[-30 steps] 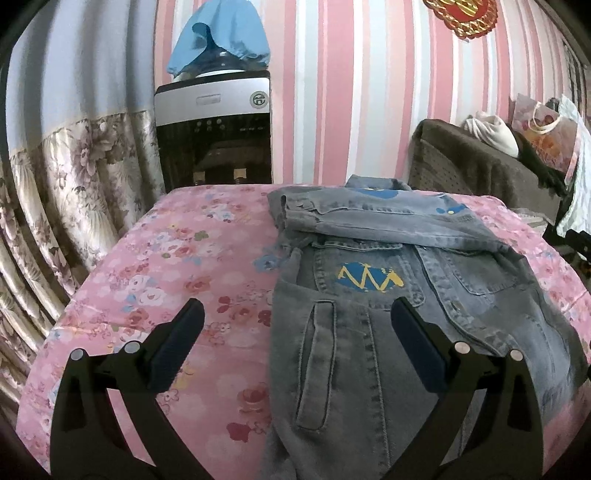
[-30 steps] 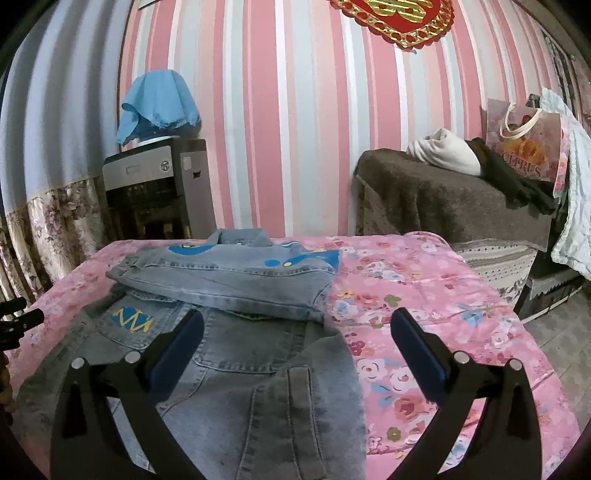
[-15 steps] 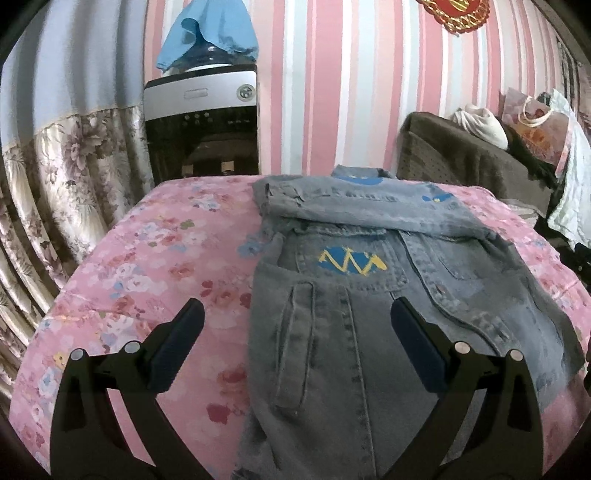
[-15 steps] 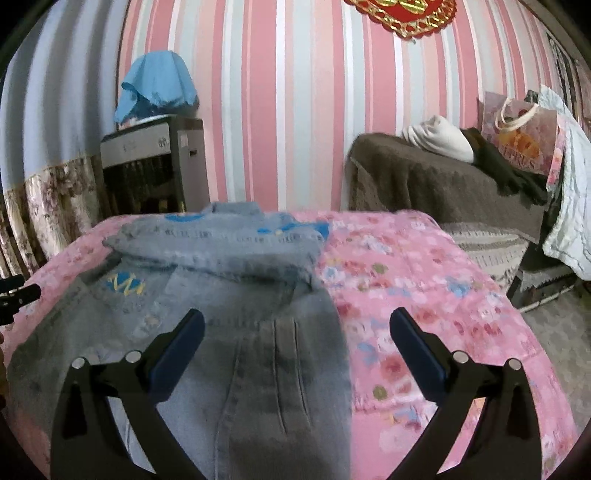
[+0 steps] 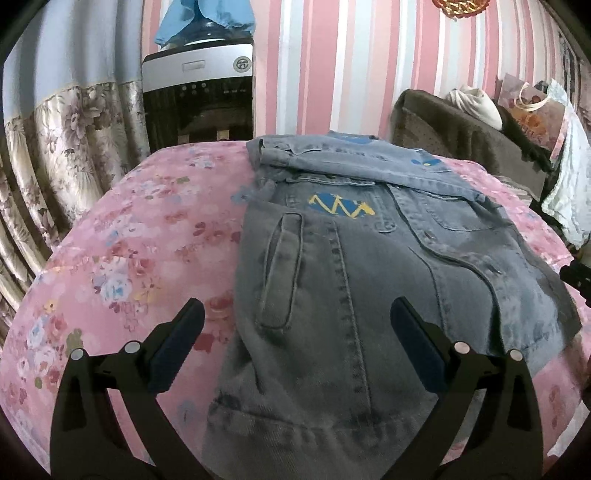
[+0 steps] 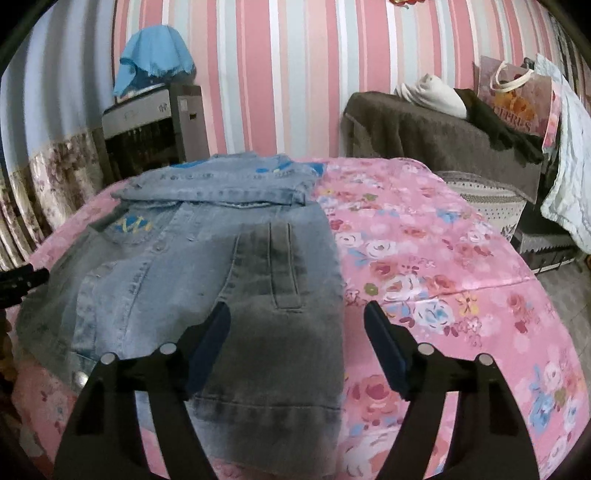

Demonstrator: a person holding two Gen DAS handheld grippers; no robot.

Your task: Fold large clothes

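The denim jacket [image 5: 369,266] lies front-up on the pink floral bedspread [image 5: 140,236], its sleeves folded across the chest just under the collar, a blue-and-yellow zigzag patch [image 5: 341,206] showing on one breast pocket. My left claw [image 5: 295,339] hangs over the hem on its own side, fingers spread wide and gripping nothing, one finger above the bedspread and the other above the denim. My right claw [image 6: 297,334] is spread a little narrower (also empty), straddling the jacket's other side edge near the slit pocket [image 6: 284,269]. Past the bed stand a water dispenser [image 5: 199,96] draped with a blue cloth [image 5: 207,18] and a striped pink wall
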